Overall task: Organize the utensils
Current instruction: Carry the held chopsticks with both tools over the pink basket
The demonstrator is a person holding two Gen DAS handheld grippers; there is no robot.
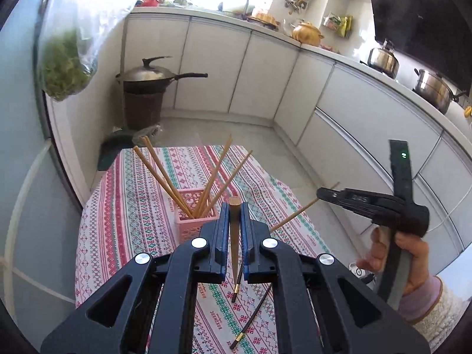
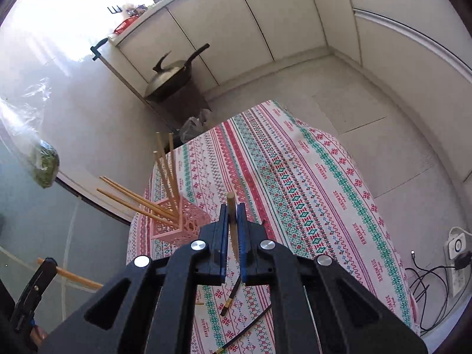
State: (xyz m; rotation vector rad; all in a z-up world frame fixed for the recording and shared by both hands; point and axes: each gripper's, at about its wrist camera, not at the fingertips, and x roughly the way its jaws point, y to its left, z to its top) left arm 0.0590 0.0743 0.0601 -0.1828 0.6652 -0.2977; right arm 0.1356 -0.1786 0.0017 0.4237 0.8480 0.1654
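Left wrist view: the left tongs point(image 1: 235, 206) were pinching a wooden chopstick point(image 1: 234, 236) upright at lower centre, its blunt end standing above the blue pads. Just beyond, left of centre, a pink basket point(image 1: 191, 218) stood on the patterned cloth of the bench point(image 1: 141, 194) with several wooden chopsticks point(image 1: 165, 177) fanned out of it. Two dark chopsticks point(image 1: 250, 318) with gold bands lay on the cloth near the bottom. At right, a hand point(image 1: 410, 253) carried the right tongs point(image 1: 320, 193), pressed together on another wooden chopstick point(image 1: 295, 215) that slanted down to the left.

Right wrist view: the right tongs point(image 2: 233, 206) were clamped on a wooden chopstick point(image 2: 232, 221) at centre. The pink basket point(image 2: 180, 224) sat left of them at the bench edge, chopsticks leaning out up and left. The dark chopsticks point(image 2: 244, 333) lay on the cloth below. At lower left, the left tongs point(image 2: 47, 262) gripped their chopstick point(image 2: 73, 277).
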